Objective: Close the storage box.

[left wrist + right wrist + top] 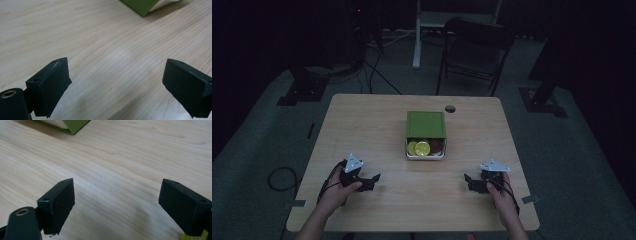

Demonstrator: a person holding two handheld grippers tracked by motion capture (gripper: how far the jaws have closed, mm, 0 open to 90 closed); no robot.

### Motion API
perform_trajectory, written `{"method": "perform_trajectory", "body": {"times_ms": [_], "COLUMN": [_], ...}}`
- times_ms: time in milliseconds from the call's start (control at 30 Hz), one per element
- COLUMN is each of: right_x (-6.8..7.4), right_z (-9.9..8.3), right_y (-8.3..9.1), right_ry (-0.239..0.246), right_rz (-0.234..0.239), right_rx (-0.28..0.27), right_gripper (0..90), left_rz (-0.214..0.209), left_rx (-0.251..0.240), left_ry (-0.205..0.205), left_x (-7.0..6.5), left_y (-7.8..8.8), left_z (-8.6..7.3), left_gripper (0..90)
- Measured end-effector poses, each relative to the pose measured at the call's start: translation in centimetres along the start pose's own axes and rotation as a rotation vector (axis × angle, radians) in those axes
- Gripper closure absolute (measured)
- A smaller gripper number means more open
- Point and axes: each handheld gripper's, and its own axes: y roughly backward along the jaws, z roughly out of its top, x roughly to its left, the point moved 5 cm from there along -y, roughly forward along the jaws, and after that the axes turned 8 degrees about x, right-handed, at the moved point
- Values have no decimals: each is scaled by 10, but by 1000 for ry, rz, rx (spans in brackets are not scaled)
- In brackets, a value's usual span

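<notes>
Green-lidded box (426,135) sits mid-table (377,125), lid slid partly back, round yellow and dark pieces visible at its near end. My left gripper (368,181) and right gripper (472,183) rest near my edge, jaws wide apart, empty. Looks like pre-reach; next probably approach the box from both sides.
</notes>
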Motion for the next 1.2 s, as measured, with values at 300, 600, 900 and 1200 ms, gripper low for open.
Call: {"method": "perform_trajectory", "body": {"times_ms": [300,600,900,1200], "right_x": [4,3,3,2], "right_z": [-7,-13,-15,-15], "right_y": [2,-2,-3,-4], "right_ry": [6,2,-10,-11], "right_rz": [16,6,24,25], "right_rx": [8,52,80,80], "right_gripper": [132,131,130,128], "left_rz": [42,93,135,171], "left_rx": [0,10,33,55], "left_ry": [36,102,136,158], "left_x": [9,24,38,48], "left_y": [14,23,30,38], "left_z": [-13,-32,-45,-61], "left_gripper": [77,77,77,77]}}
